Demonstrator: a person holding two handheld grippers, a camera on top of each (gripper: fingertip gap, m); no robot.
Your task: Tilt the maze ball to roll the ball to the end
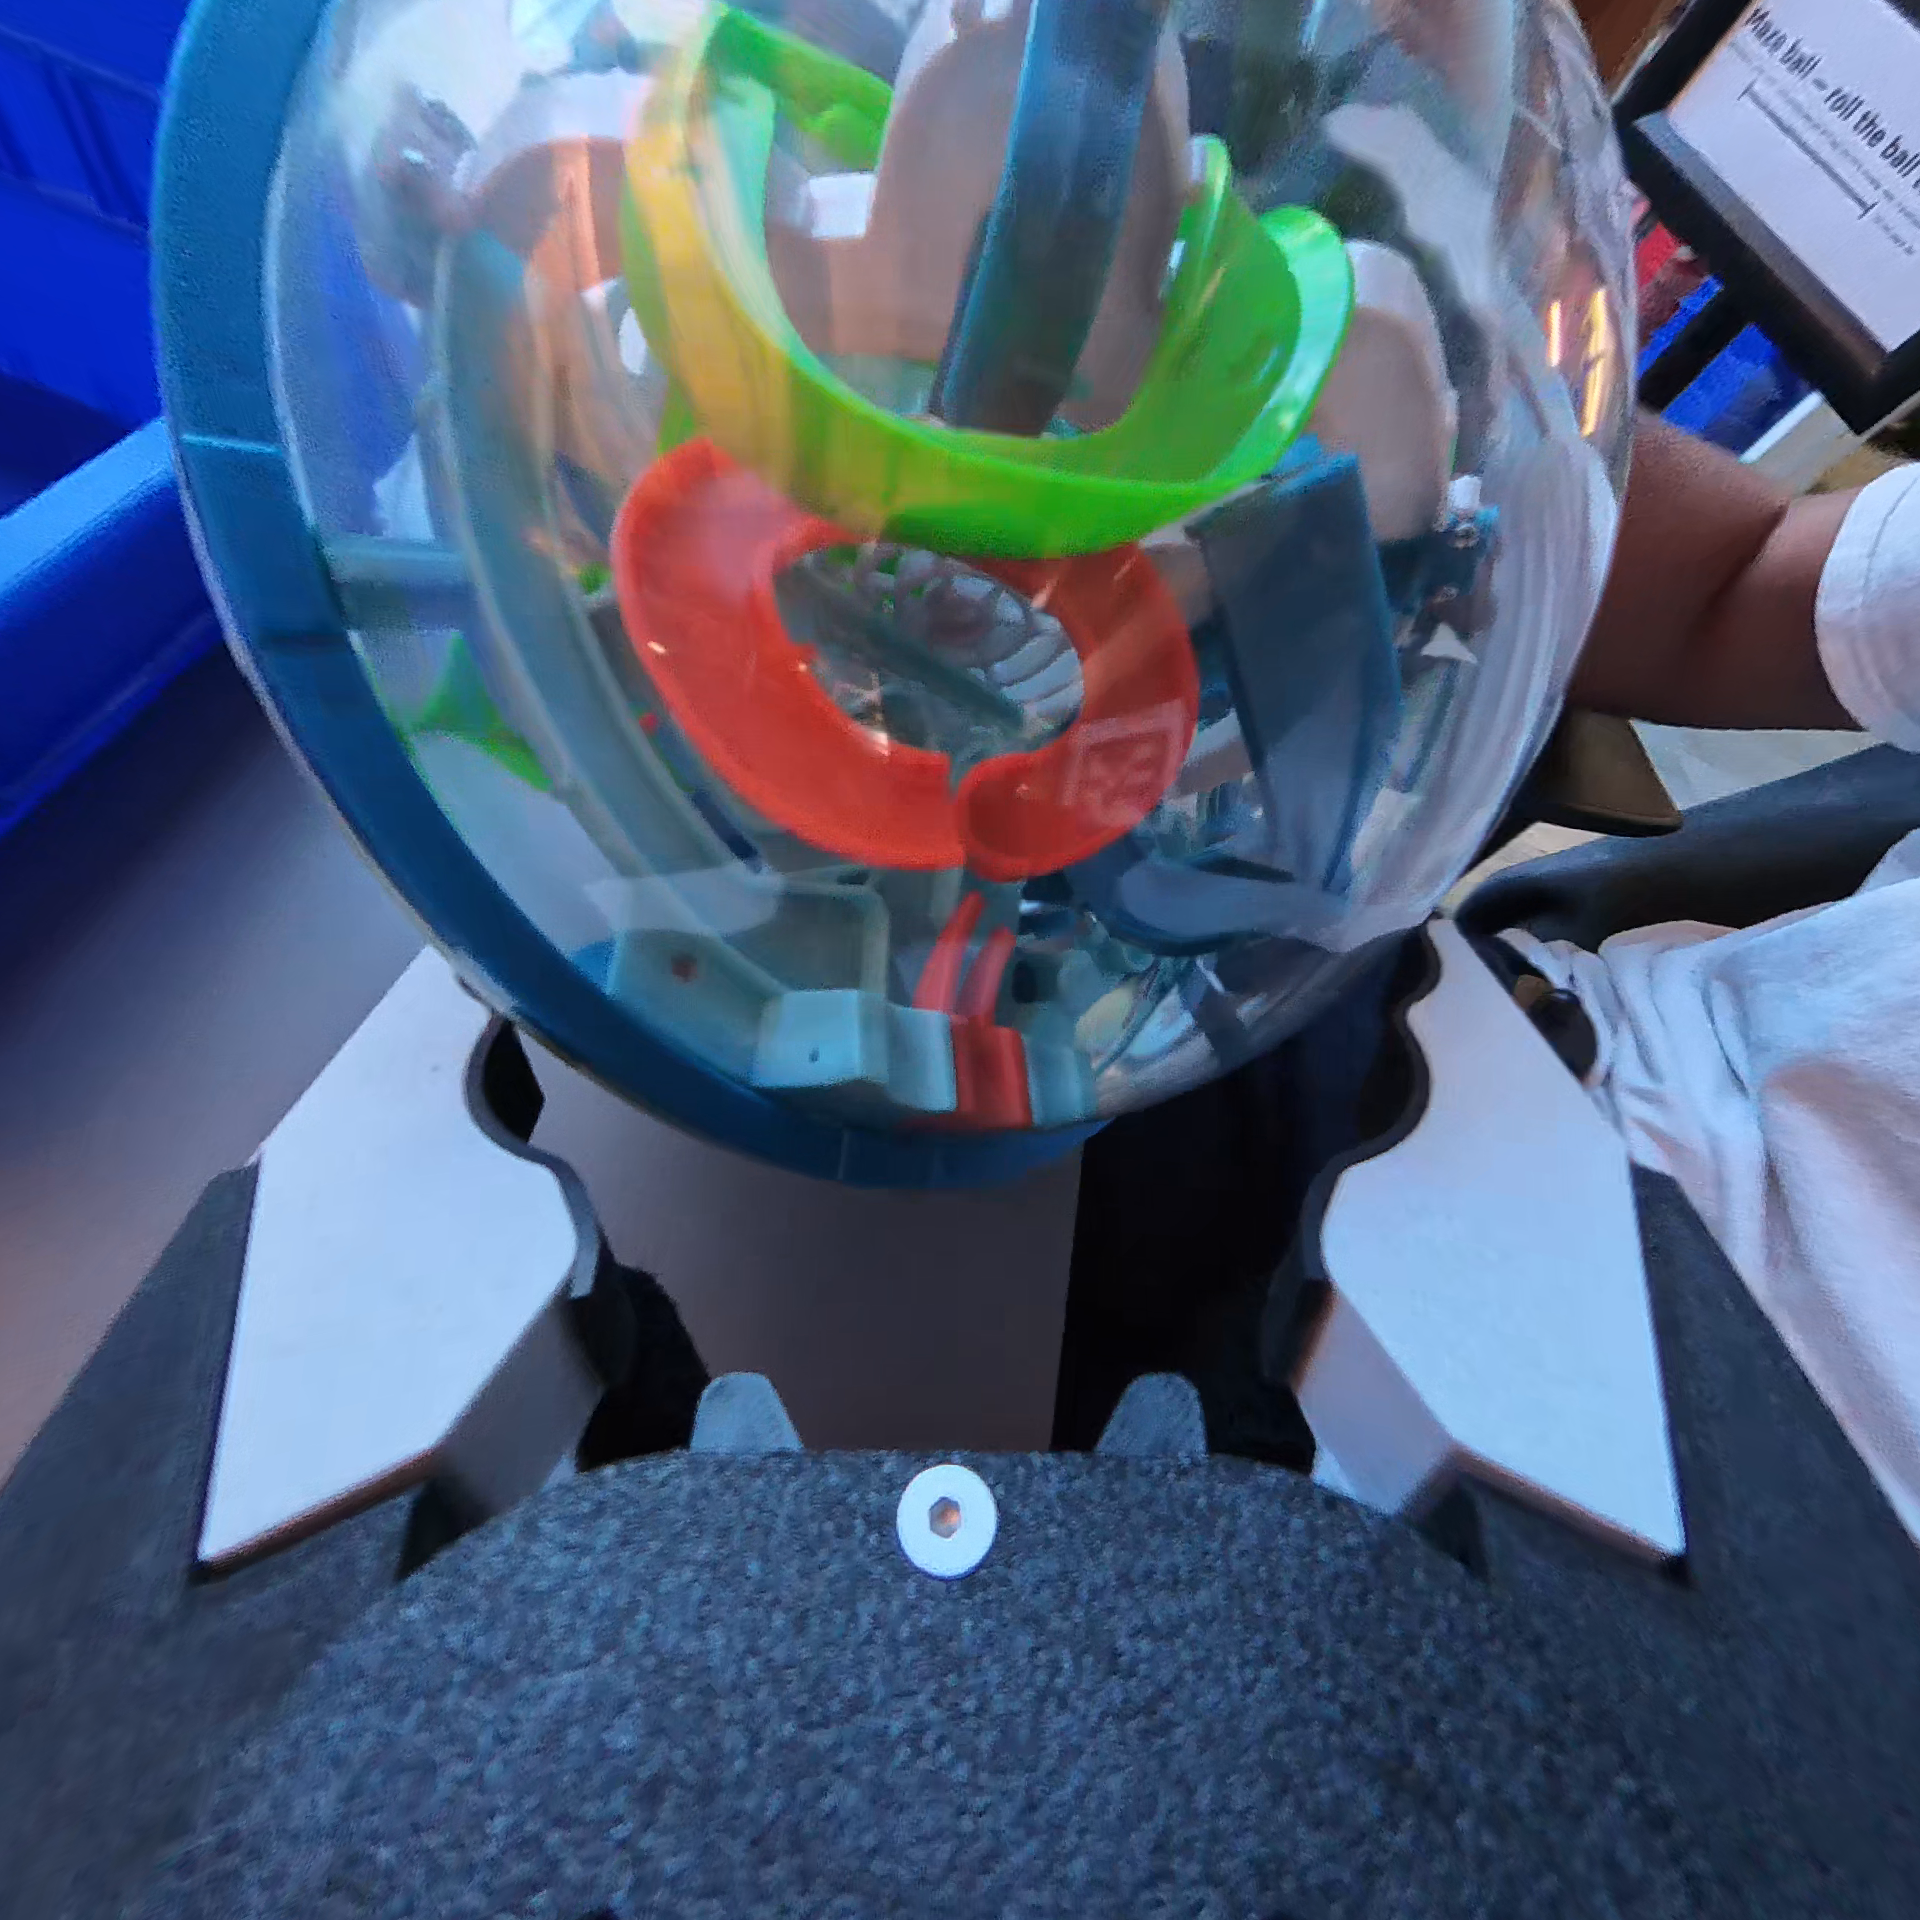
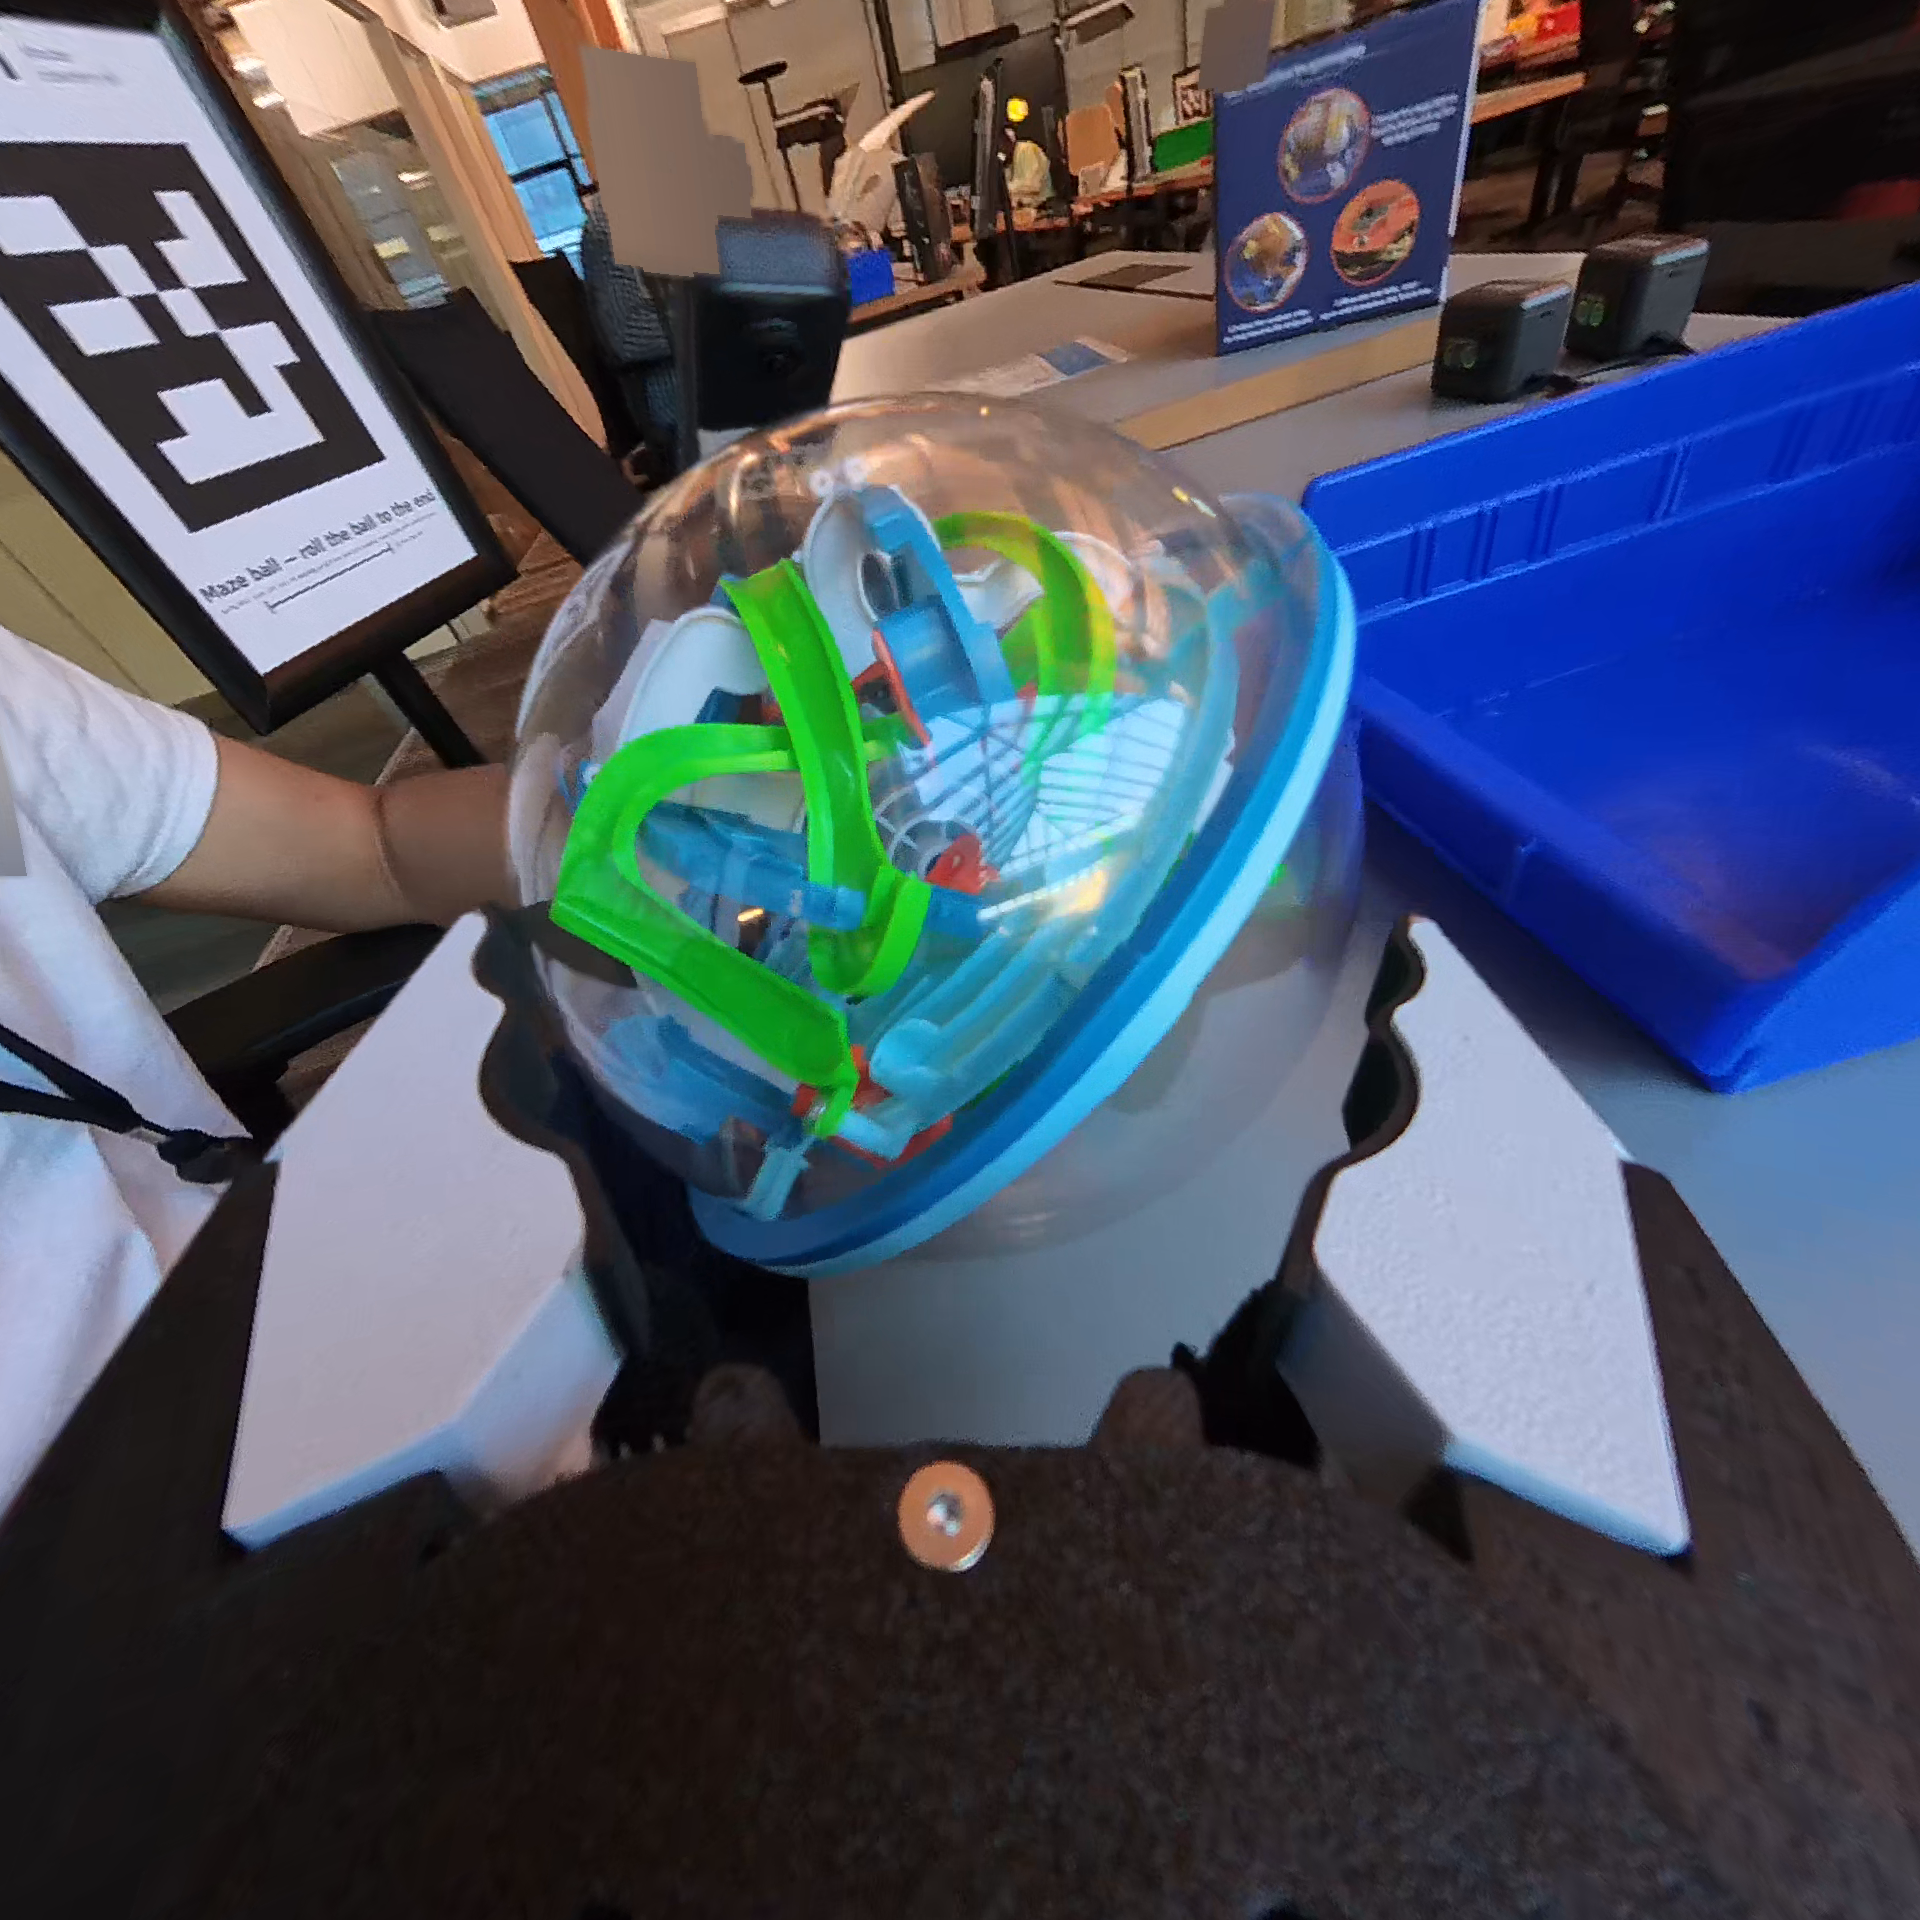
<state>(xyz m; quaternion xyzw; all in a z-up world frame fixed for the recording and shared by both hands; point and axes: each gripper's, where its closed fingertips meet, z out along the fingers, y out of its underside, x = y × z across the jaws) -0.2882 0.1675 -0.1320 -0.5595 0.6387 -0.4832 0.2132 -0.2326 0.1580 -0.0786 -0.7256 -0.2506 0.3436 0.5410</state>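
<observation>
Both tools, left [image 1: 951,1049] and right [image 2: 940,1039], spread wide, cradle the maze ball [image 2: 935,831] between fingers.

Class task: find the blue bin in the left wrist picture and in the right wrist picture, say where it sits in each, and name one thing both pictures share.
Left wrist view: the blue bin fills the left edge, behind the maze ball.
Right wrist view: the blue bin lies at the right, beside the maze ball.
Shared landmark: the framed sign.
</observation>
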